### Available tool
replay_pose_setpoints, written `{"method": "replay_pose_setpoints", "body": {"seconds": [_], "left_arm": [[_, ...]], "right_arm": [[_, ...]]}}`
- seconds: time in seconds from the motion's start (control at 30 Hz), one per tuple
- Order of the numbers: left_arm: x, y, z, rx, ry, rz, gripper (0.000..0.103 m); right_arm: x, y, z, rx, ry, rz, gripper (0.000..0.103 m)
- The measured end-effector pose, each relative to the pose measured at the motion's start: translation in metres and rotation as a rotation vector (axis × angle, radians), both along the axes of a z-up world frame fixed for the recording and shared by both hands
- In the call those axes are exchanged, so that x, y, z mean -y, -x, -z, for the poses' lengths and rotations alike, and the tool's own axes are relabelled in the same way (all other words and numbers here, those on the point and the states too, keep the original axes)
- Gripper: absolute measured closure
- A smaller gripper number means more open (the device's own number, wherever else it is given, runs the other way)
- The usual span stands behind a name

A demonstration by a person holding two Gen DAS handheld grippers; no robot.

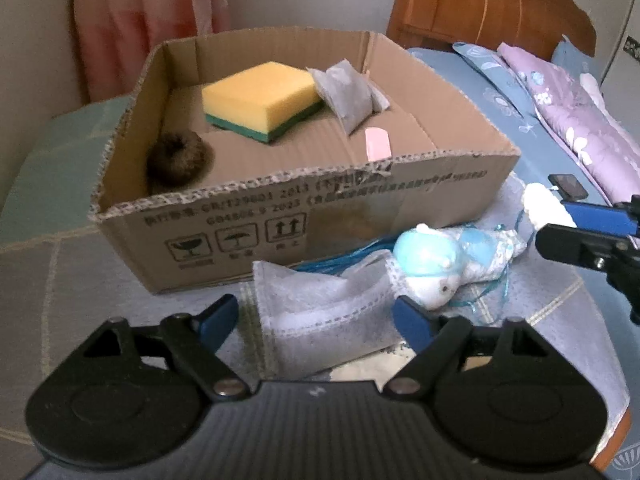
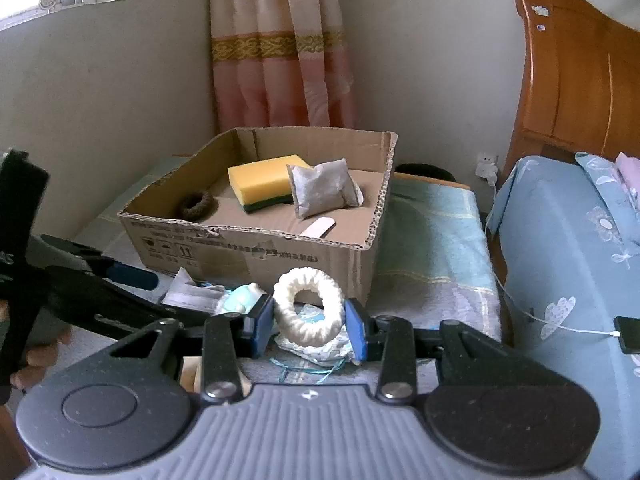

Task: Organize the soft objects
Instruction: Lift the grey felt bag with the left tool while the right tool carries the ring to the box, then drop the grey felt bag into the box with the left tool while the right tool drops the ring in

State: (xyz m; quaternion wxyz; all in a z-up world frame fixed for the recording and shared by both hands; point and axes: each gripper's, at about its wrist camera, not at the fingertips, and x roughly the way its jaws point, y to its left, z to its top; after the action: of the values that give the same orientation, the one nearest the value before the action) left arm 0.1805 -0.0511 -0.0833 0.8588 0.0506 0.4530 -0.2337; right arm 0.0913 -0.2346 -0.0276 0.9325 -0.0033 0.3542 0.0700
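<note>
A cardboard box (image 1: pixel 400 204) (image 2: pixel 352 264) holds a yellow-green sponge (image 1: pixel 260 98) (image 2: pixel 262 182), a grey sachet (image 1: pixel 346 92) (image 2: pixel 322 190), a brown scrunchie (image 1: pixel 178 158) (image 2: pixel 196 204) and a pink strip (image 1: pixel 378 142). My left gripper (image 1: pixel 316 318) is open around a grey pouch (image 1: pixel 320 320) lying in front of the box. A blue-white plush toy (image 1: pixel 440 264) lies beside it. My right gripper (image 2: pixel 310 326) is shut on a white scrunchie (image 2: pixel 308 308), held in front of the box; it shows at the right of the left wrist view (image 1: pixel 588 224).
The box stands on a checked blue-grey cloth (image 1: pixel 60 280) (image 2: pixel 432 232). A bed with blue bedding (image 2: pixel 560 240) and a wooden headboard (image 2: pixel 580 80) is to the right. A phone on a white cable (image 2: pixel 628 334) lies on the bed. Pink curtains (image 2: pixel 280 60) hang behind.
</note>
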Motion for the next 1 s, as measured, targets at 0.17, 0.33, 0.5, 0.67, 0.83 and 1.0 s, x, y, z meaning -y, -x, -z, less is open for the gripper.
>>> {"method": "replay_pose_setpoints", "body": {"seconds": [0.17,0.33,0.5,0.67,0.83,1.0], "left_arm": [[0.003,0.005,-0.006,0.004,-0.001,0.014,0.063],[0.001,0.015,-0.022,0.031,-0.002,0.024,0.069],[-0.001,0.028,-0.042,0.062,0.008,0.044,0.069],[-0.004,0.038,-0.077,0.135,-0.001,0.063,0.069],[-0.002,0.023,-0.104,0.197,-0.011,0.037,0.069],[0.0,-0.004,-0.111,0.235,0.006,-0.028,0.064]], "right_arm": [[-0.001,0.002,-0.001,0.003,-0.001,-0.006,0.059],[-0.001,0.007,-0.005,0.015,0.007,-0.005,0.059],[-0.002,0.013,-0.009,0.025,0.014,-0.004,0.059],[-0.004,0.017,-0.018,0.047,0.029,-0.021,0.059],[-0.007,0.016,-0.03,0.077,0.041,-0.036,0.059],[-0.01,0.013,-0.038,0.097,0.05,-0.049,0.059]]}}
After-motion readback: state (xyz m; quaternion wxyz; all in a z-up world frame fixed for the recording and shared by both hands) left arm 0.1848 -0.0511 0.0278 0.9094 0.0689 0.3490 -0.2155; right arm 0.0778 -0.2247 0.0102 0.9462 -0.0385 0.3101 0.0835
